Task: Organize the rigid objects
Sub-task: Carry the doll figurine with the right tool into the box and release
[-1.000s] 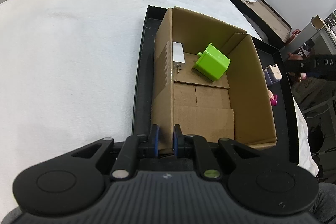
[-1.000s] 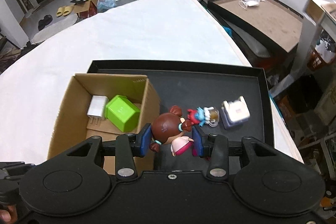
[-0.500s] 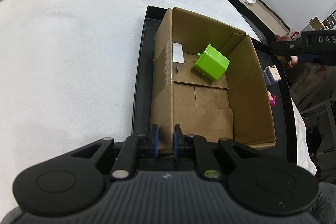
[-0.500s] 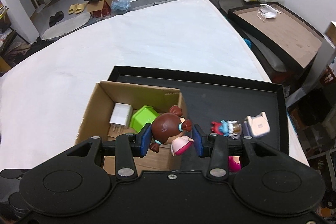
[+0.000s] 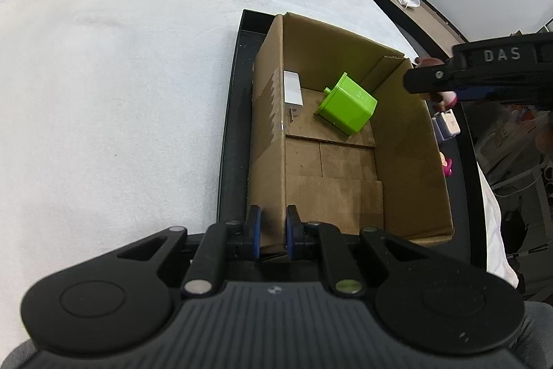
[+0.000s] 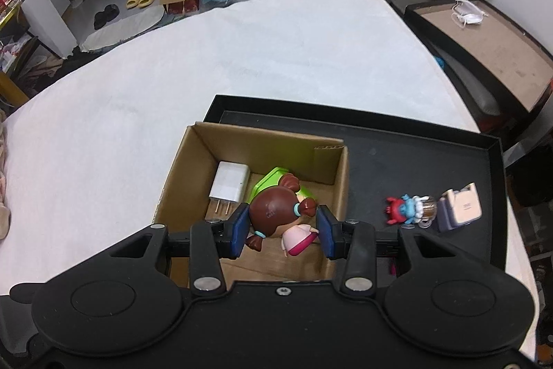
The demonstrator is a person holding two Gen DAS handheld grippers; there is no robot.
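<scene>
An open cardboard box (image 5: 408, 154) (image 6: 331, 196) stands in a black tray (image 5: 230, 134) (image 6: 432, 168) on a white bed. Inside it lie a green block (image 5: 347, 108) (image 6: 268, 182) and a white charger plug (image 5: 292, 89) (image 6: 230, 184). My left gripper (image 5: 271, 227) is shut on the box's near left wall. My right gripper (image 6: 282, 232) is shut on a brown-haired doll figure (image 6: 276, 217) and hangs over the box's right side; from the left wrist view the right gripper's fingertips (image 5: 428, 80) show above the box's right wall.
On the tray right of the box lie a small red and blue figure (image 6: 402, 210), a lilac and white block (image 6: 461, 206) (image 5: 447, 125) and a pink piece (image 5: 448, 166). A dark side table (image 6: 484, 33) with a cup and a mask stands beyond the bed's right edge.
My right gripper has carried the doll leftward from over the tray to over the box. The left gripper and the box have kept still.
</scene>
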